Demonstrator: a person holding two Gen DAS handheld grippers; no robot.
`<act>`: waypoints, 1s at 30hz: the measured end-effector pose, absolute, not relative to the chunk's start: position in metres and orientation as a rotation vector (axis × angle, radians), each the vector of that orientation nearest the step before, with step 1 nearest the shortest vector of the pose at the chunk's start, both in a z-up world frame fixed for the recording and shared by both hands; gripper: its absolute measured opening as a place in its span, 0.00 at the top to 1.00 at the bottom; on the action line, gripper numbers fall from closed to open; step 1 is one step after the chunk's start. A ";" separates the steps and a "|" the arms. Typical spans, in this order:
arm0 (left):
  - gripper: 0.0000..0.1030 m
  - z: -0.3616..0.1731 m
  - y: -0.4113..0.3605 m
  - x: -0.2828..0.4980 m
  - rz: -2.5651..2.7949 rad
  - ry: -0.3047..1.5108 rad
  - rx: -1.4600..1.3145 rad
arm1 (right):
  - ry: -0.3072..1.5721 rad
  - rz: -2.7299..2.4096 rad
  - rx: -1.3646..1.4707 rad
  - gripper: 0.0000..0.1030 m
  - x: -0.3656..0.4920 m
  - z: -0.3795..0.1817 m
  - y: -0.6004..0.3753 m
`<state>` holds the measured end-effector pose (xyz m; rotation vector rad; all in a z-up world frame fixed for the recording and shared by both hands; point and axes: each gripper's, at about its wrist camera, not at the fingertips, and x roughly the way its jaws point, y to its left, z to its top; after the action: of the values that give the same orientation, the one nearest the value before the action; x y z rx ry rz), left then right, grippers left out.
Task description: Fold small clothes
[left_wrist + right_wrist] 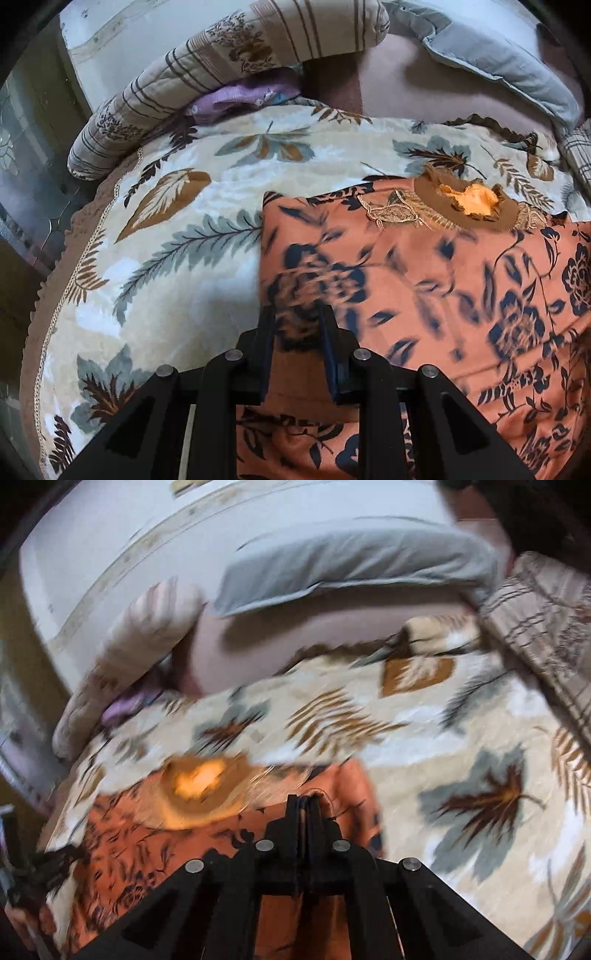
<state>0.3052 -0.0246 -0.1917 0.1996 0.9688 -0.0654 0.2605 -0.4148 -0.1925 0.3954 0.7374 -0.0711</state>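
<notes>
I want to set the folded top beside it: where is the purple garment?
In the left wrist view, the purple garment lies upper left, tucked under the striped quilt at the leaf-print blanket's far edge.

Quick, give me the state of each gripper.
Left gripper: partly closed, orange floral garment bunched between its fingers.
Right gripper: shut on a fold of that garment.

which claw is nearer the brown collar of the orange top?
Right. The right claw pinches the orange top just beside the brown collar; the left claw grips fabric well below the collar, toward the hem.
</notes>
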 end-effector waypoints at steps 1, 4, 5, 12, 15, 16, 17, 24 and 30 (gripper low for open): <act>0.73 -0.198 -0.027 0.305 -0.056 0.984 0.213 | 0.763 -0.070 0.404 0.97 0.264 -0.200 -0.421; 0.72 -0.218 -0.032 0.303 -0.038 1.014 0.250 | 0.915 -0.050 0.513 0.94 0.279 -0.241 -0.438; 0.69 -0.219 -0.033 0.300 -0.037 1.002 0.261 | 0.930 -0.046 0.538 0.93 0.281 -0.245 -0.437; 0.49 -0.208 -0.019 0.291 -0.038 1.033 0.216 | 0.774 -0.013 0.537 0.93 0.240 -0.193 -0.434; 0.42 -0.210 -0.017 0.285 -0.021 1.023 0.220 | 0.807 0.005 0.475 0.93 0.234 -0.194 -0.414; 0.36 -0.216 -0.016 0.286 -0.008 1.037 0.218 | 0.838 0.013 0.432 0.93 0.236 -0.199 -0.404; 0.35 -0.222 -0.015 0.287 -0.002 1.054 0.204 | 0.866 0.017 0.409 0.93 0.239 -0.206 -0.395; 0.03 -0.238 0.011 0.295 0.051 1.095 0.016 | 1.071 0.026 0.490 0.93 0.260 -0.265 -0.388; 0.00 -0.242 0.013 0.293 0.058 1.063 0.001 | 1.025 0.049 0.698 0.93 0.250 -0.277 -0.410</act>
<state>0.2935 0.0128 -0.2422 0.0014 1.0630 0.0581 0.2503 -0.4095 -0.2774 0.6979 1.0252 0.0492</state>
